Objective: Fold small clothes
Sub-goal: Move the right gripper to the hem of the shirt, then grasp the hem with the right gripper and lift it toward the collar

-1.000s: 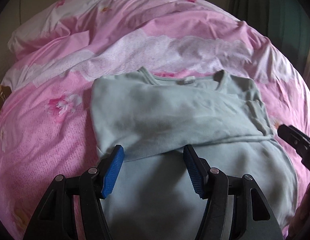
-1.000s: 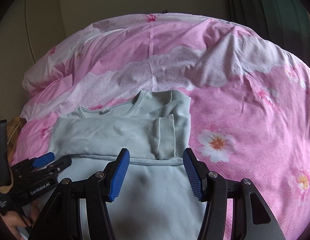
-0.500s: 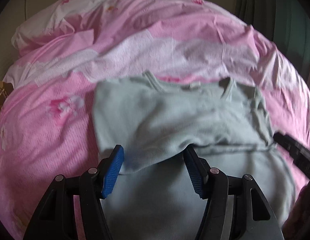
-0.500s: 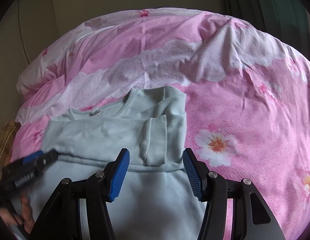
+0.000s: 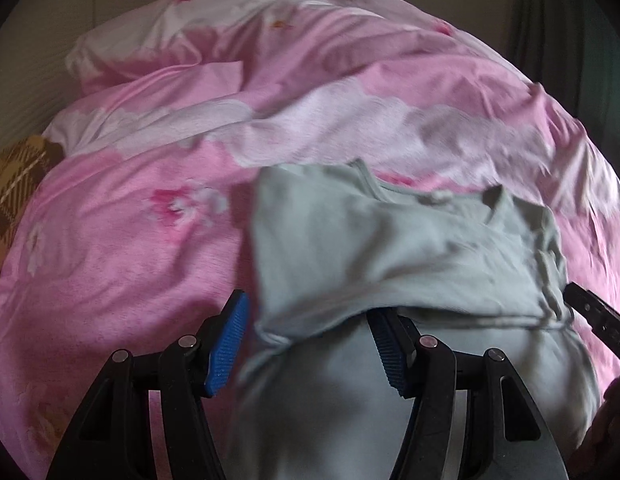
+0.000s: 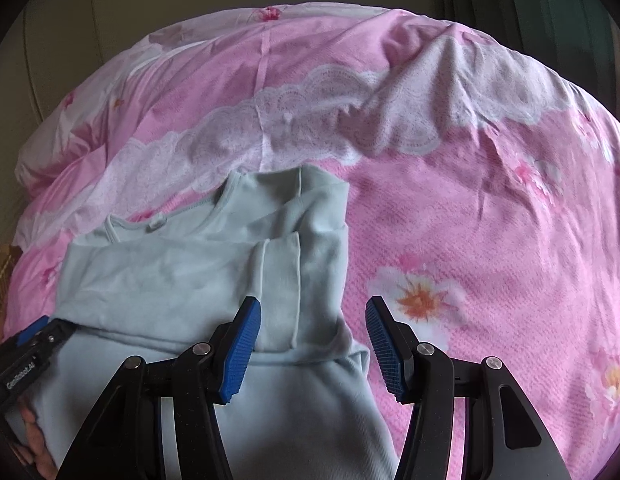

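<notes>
On the pink bed [image 6: 489, 240], we set each open, empty hand-held gripper, left [image 5: 306, 336] and right [image 6: 311, 344], squarely astride the pale-green shirt's [image 6: 170, 280] side edges before pinching for the next fold.

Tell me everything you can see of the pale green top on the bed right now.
The pale green top is a soft knit with a round neckline and long sleeves. It lies flat on the pink floral duvet, neckline away from the cameras. Both sleeves are folded across the chest, a cuff showing near its right edge. The left gripper and right gripper straddle its two side edges, jaws apart, not pinching cloth.
</notes>
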The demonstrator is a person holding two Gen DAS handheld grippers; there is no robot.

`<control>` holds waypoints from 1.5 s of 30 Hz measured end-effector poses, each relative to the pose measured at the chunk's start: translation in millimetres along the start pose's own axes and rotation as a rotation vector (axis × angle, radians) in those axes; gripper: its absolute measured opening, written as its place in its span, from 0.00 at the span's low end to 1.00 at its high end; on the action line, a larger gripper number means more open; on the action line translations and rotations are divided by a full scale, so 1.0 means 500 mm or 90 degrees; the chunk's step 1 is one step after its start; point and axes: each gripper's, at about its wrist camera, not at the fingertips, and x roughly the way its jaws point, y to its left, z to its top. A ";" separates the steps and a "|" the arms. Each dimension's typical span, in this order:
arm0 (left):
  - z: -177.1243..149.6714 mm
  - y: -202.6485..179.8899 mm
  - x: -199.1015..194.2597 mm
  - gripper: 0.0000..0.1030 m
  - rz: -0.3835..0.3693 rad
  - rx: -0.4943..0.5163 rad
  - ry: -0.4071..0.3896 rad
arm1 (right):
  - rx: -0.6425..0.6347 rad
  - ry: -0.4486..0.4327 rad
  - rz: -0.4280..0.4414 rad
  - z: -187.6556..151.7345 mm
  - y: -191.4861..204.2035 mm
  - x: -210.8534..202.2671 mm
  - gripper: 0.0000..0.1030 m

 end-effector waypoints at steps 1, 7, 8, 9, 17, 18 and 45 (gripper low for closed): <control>0.001 0.006 0.005 0.59 -0.005 -0.010 0.009 | -0.005 -0.004 0.004 0.004 0.004 0.000 0.53; -0.010 -0.018 -0.006 0.58 -0.030 0.012 0.006 | -0.029 0.003 0.019 0.011 0.030 0.014 0.53; -0.010 -0.023 -0.009 0.58 -0.032 0.015 0.003 | -0.028 0.004 0.020 0.009 0.031 0.014 0.53; -0.010 -0.028 -0.012 0.58 -0.035 0.019 0.001 | -0.026 0.004 0.021 0.008 0.031 0.014 0.53; -0.006 -0.056 -0.026 0.59 -0.055 0.036 0.007 | -0.018 0.001 0.027 0.002 0.026 0.006 0.53; -0.008 -0.059 -0.027 0.60 -0.053 0.040 0.008 | -0.017 0.000 0.027 0.003 0.025 0.004 0.53; 0.023 -0.061 0.023 0.66 -0.010 0.030 0.023 | 0.012 0.061 0.095 0.017 0.017 0.069 0.29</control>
